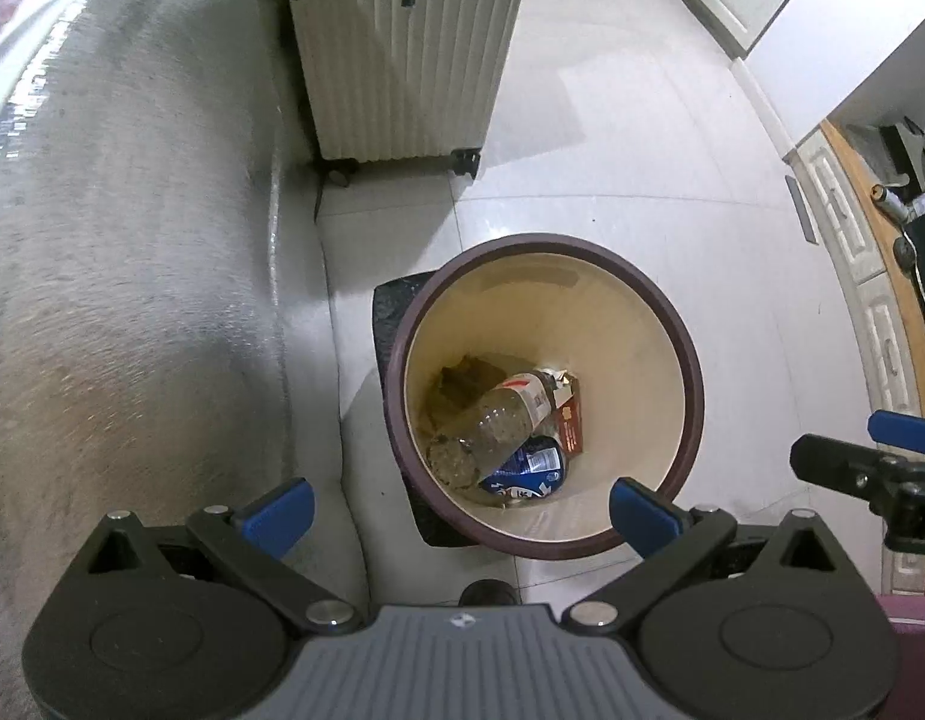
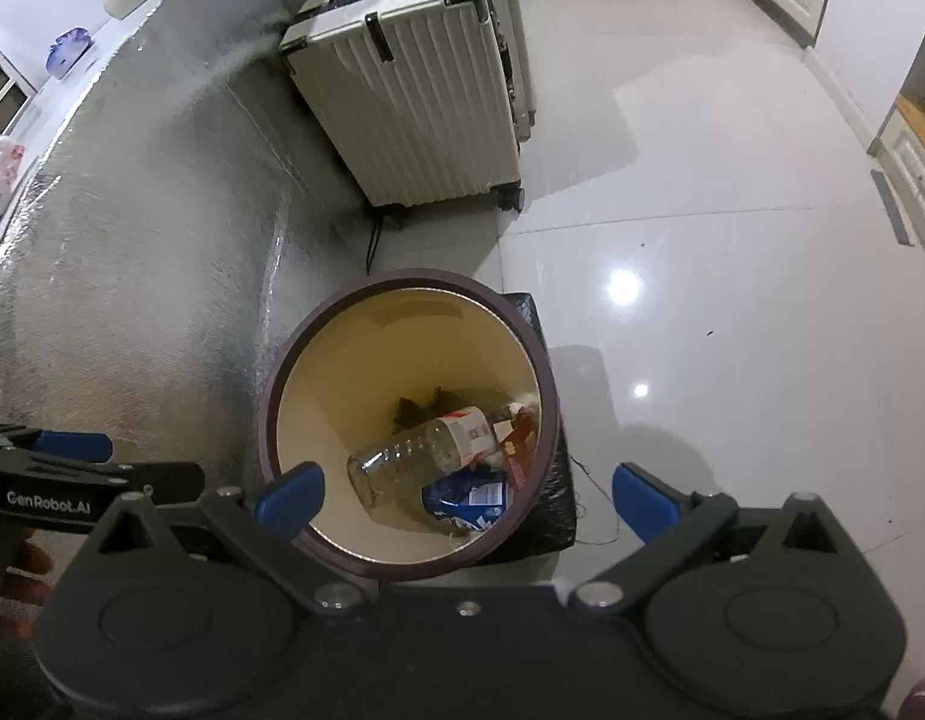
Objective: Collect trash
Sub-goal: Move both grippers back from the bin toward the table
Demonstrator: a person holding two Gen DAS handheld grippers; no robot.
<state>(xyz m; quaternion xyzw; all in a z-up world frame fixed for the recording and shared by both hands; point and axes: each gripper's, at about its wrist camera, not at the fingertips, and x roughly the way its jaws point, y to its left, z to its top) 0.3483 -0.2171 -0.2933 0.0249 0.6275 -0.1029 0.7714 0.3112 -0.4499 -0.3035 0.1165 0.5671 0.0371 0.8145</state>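
The trash bin [image 1: 549, 396] stands on the pale tiled floor [image 1: 672, 150], its dark rim wide open to the top, and everything else is best placed from it. At its bottom lies a clear plastic bottle [image 1: 504, 414] on its side, with a crushed blue can [image 1: 531, 468] under its lower end and a reddish carton [image 1: 567, 426] against the wall beside it; some brownish scrap sits deeper in, too dim to name. These pieces lie loose and tumbled, which reads as dropped in from above rather than set down. Under the bin a black bag [image 2: 552, 516] pokes out at the side (perhaps a liner or a mat, hard to say). Behind the bin a white ribbed suitcase [image 2: 414, 90] stands upright on its wheels, and on the bin's far side from the open floor runs a grey textured wall [image 1: 132, 240].

Both tools hover above the bin, pointing steeply down. The left gripper [image 1: 462, 513] has its blue fingers [image 1: 279, 513] spread wide, with nothing between them and nothing touched. The right gripper [image 2: 468, 501] is likewise spread to its full width, its blue fingers [image 2: 645, 504] empty, framing the bin's near rim without contact. With both pairs empty over the bin, the collected items appear to be already inside.
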